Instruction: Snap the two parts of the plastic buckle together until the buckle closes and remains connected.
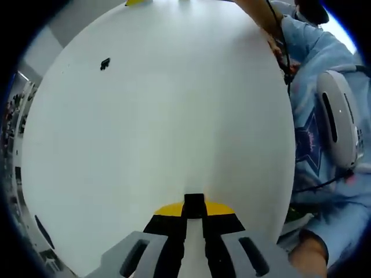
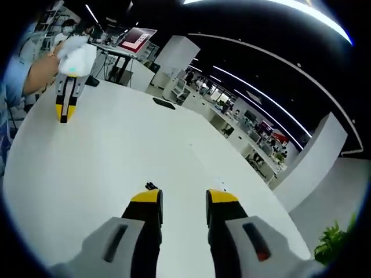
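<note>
A: Where's the buckle sitting?
B: One black buckle piece (image 2: 151, 186) is lying on the white table (image 2: 104, 150), just beyond the right gripper (image 2: 183, 202), which is hovering w/ jaws apart, empty.
A: Left gripper (image 1: 194, 217)?
B: Pinching a small black part (image 1: 194, 201), prob. the other half; jaws nearly together.

Buckle part (image 2: 151, 186), maybe, half-hidden behind jaw

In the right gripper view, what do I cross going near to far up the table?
Right gripper jaws, open → small black buckle piece at the left jaw's tip → bare white table → left gripper, held by a hand.
</note>
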`<move>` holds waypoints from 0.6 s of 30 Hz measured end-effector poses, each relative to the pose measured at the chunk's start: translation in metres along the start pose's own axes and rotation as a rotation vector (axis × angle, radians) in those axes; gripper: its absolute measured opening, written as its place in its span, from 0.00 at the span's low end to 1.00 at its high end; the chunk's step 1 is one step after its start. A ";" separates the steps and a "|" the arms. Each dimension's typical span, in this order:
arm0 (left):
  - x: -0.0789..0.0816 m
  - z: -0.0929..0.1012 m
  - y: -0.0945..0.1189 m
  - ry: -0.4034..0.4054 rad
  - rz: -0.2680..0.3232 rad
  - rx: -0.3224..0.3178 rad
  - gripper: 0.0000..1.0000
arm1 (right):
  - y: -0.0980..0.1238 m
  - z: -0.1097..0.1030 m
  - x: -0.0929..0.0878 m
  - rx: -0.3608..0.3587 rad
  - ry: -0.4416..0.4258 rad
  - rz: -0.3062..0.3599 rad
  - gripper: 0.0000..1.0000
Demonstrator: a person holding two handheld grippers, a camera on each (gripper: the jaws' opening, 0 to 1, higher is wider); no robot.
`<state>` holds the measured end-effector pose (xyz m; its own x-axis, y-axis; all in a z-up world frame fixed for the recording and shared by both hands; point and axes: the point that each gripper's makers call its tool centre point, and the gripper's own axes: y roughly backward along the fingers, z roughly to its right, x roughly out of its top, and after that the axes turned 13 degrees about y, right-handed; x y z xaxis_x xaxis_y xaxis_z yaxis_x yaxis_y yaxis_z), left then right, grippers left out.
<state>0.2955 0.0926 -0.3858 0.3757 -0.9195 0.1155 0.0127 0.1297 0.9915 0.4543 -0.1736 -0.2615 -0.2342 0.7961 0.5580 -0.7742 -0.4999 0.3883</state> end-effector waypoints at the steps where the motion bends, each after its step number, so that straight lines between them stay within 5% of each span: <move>1: 0.000 0.000 0.000 -0.001 -0.001 0.001 0.09 | -0.004 -0.001 0.000 0.020 0.010 -0.006 0.29; 18: -0.001 0.001 -0.001 0.020 -0.008 -0.014 0.09 | -0.059 -0.019 -0.019 0.279 0.109 -0.106 0.29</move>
<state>0.2939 0.0933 -0.3866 0.3945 -0.9128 0.1058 0.0286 0.1273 0.9915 0.4934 -0.1521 -0.3090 -0.2339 0.8733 0.4274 -0.6101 -0.4741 0.6349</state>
